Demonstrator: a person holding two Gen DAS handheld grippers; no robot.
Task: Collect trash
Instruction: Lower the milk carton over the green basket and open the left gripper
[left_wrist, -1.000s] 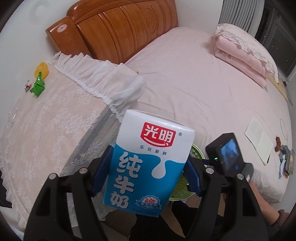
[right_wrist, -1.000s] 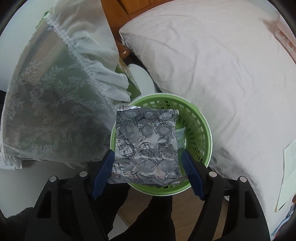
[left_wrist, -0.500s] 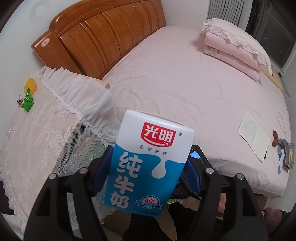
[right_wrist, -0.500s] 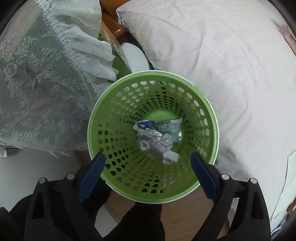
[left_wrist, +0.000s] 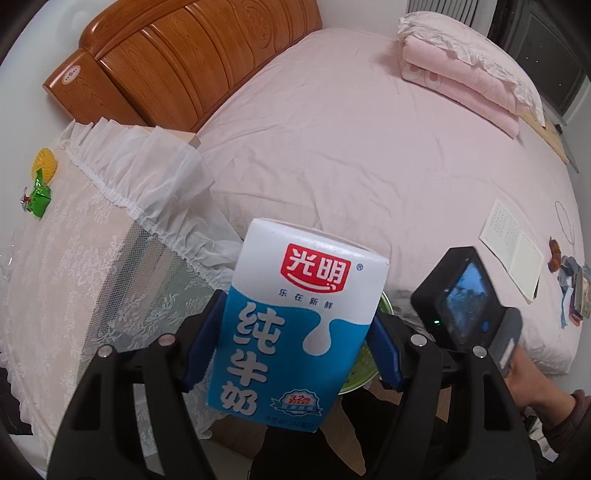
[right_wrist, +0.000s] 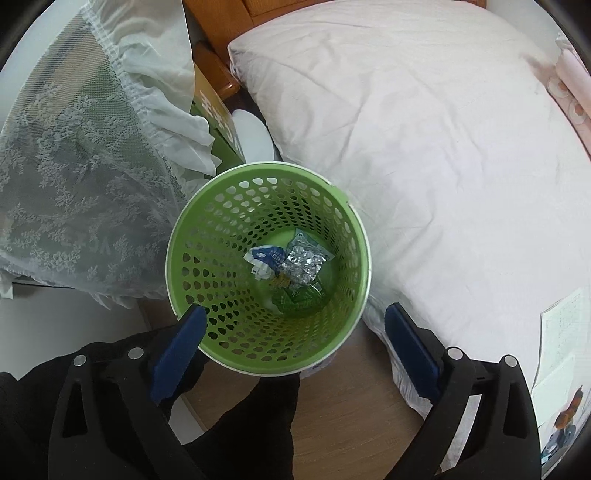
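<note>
My left gripper (left_wrist: 291, 345) is shut on a blue and white milk carton (left_wrist: 299, 317), held upright in the air beside the bed. My right gripper (right_wrist: 291, 345) is open and empty, above a green perforated trash basket (right_wrist: 207, 280) on the floor. A silver blister pack (right_wrist: 304, 264) lies at the basket's bottom with a blue-white wrapper (right_wrist: 264, 260) and green scraps. The basket's rim (left_wrist: 386, 304) shows behind the carton in the left wrist view. A green wrapper (left_wrist: 38, 197) and a yellow item (left_wrist: 44, 164) lie on the lace-covered table.
A lace-covered table (left_wrist: 74, 258) stands left of the basket, a pink bed (left_wrist: 369, 147) to the right. A green box (right_wrist: 218, 118) and a white disc (right_wrist: 255, 134) sit between them. The right gripper's camera body (left_wrist: 465, 299) is beside the carton. A booklet (left_wrist: 513, 251) lies on the bed.
My right gripper opened and let go of the blister pack, which fell into the basket. The right gripper then rose. My left gripper kept hold of the carton and shifted slightly.
</note>
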